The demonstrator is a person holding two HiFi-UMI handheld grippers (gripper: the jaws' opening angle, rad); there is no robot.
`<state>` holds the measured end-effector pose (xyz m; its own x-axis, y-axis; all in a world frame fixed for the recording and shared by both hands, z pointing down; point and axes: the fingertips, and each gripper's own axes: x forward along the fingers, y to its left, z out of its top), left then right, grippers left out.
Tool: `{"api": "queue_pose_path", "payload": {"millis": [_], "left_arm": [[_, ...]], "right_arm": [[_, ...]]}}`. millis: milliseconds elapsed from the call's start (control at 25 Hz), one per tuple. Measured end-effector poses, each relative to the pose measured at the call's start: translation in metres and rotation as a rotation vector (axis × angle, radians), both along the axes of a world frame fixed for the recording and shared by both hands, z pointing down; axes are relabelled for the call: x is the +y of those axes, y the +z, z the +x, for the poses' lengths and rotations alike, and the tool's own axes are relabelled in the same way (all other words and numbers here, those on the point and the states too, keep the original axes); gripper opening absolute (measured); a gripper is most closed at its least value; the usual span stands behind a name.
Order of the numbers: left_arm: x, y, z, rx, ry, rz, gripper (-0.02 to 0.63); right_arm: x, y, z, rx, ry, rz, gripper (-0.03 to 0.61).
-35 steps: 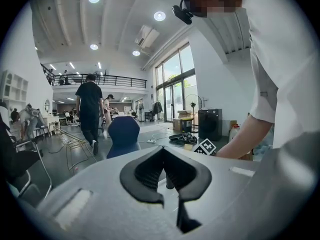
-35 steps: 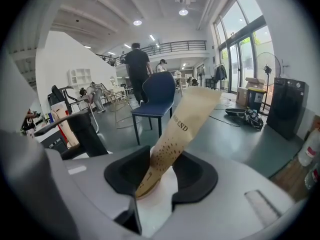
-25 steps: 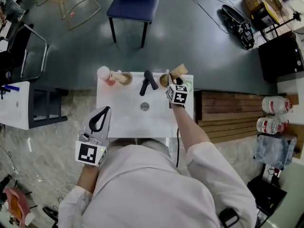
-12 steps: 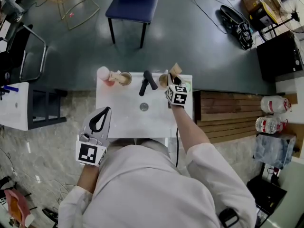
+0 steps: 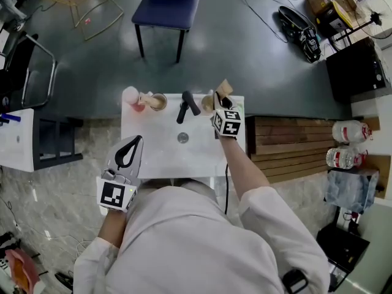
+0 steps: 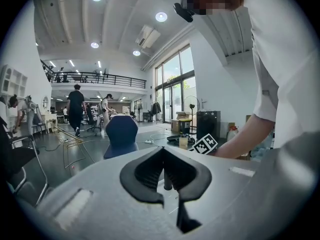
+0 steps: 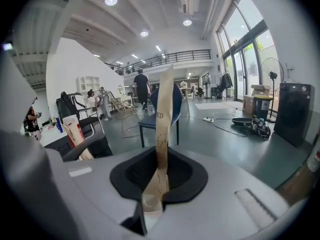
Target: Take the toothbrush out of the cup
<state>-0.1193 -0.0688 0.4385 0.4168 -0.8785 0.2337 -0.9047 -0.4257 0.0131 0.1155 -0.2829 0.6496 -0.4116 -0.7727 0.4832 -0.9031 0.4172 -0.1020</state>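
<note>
My right gripper [image 5: 222, 105] is at the far right of the white sink top [image 5: 153, 155], shut on a flat tan toothbrush [image 5: 223, 89]. In the right gripper view the toothbrush [image 7: 162, 134] stands upright between the pads, printed letters near its top, and my right gripper [image 7: 158, 186] pinches its lower end. The tan cup [image 5: 209, 103] sits just left of that gripper, beside the tap. My left gripper [image 5: 128, 154] is shut and empty, held off the sink's front left corner; in its own view my left gripper [image 6: 165, 181] holds nothing.
A black tap [image 5: 185, 105] stands at the sink's back middle, with the drain [image 5: 182, 138] in front. A second cup [image 5: 160, 101] and a pink bottle [image 5: 131, 95] stand at the back left. A blue chair [image 5: 165, 8] is beyond; wooden slats [image 5: 288, 149] lie to the right.
My right gripper has risen a little with the tan toothbrush in it, lifting it up from the cup. The left gripper has kept still.
</note>
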Motion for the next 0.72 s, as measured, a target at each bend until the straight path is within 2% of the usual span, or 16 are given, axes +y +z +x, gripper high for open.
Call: {"api": "queue_pose_path", "payload": {"millis": [720], "left_arm": [[-0.013, -0.002, 0.003, 0.042, 0.069, 0.033, 0.006]], "right_arm": [[0.023, -0.082, -0.002, -0.007, -0.001, 0.156, 0.041]]}}
